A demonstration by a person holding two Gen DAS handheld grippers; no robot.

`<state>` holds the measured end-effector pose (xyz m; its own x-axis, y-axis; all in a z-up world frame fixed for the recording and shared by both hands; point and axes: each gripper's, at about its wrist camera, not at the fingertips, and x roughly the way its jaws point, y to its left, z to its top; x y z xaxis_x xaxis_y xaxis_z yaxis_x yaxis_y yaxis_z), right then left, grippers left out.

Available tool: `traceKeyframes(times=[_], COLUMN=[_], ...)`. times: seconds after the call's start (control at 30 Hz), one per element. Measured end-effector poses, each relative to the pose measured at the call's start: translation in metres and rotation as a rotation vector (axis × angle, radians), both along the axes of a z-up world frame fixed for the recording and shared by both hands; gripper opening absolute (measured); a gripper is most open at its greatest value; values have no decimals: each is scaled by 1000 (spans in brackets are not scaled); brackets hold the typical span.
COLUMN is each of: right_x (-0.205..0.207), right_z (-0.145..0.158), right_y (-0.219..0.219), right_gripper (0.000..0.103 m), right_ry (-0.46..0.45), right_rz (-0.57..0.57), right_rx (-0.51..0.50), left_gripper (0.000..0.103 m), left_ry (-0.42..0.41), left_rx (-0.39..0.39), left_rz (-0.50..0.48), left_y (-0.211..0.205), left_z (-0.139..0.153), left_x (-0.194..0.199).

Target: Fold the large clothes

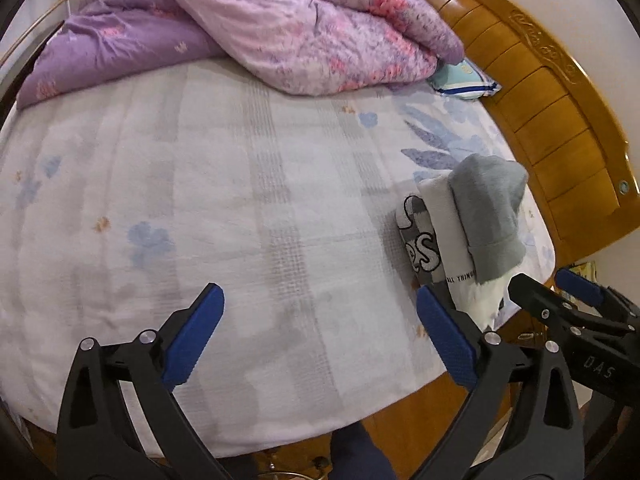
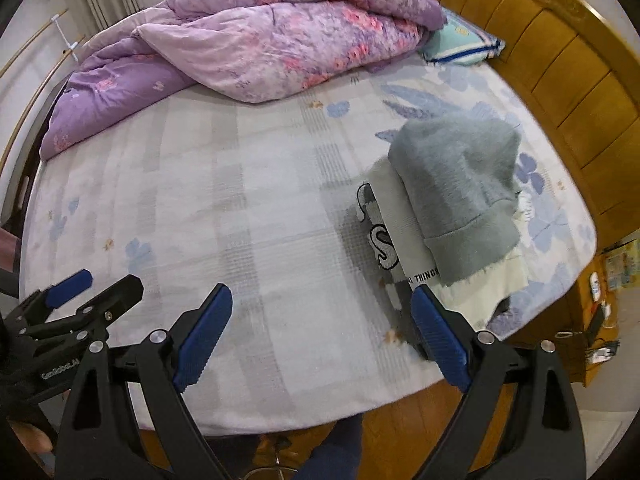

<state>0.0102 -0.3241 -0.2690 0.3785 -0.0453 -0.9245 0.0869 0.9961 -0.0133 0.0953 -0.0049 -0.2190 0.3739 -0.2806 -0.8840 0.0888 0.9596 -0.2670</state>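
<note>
1. My left gripper (image 1: 320, 300) hangs over the near edge of the bed (image 1: 200, 200), fingers spread wide, nothing between them.
2. My right gripper (image 2: 322, 302) sits just beside it on the right, also spread wide and empty, above the same pale sheet.
3. Each gripper shows in the other's camera: the right one at the left view's lower right, the left one at the right view's lower left.
4. The clothes are stacked at the bed's right side, near the headboard (image 1: 560, 120).
5. A grey sweater (image 2: 460, 196) lies folded on top.
6. Under it is a white garment (image 2: 404, 224) with black lettering, and beneath that a grey-white printed piece (image 2: 380, 240).
7. The stack's near end is close to my right gripper's right finger, but I can't tell whether they touch.
8. A purple quilt (image 2: 260, 40) is bunched at the far side, with a pillow (image 2: 460, 46) by the headboard.
</note>
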Motion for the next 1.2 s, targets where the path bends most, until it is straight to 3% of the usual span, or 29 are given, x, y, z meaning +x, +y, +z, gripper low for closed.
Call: traceKeyframes(times=[0.07,0.43,1.2], right_x=[-10,-50,-112], right_z=[15,67,164], right_y=[13,50,53], right_gripper=[95,95,95], right_ry=[-17,-85,-211], right_rz=[6,28,83], right_rx=[-22,-74,-59], left_gripper=[97,97,97], left_ry=[-26,-111,-295], left_rx=[-4,35,106], left_rz=[-2,-11,33], left_y=[9,30,24], left_z=[17,79,200], left_x=[-12,-47,-107])
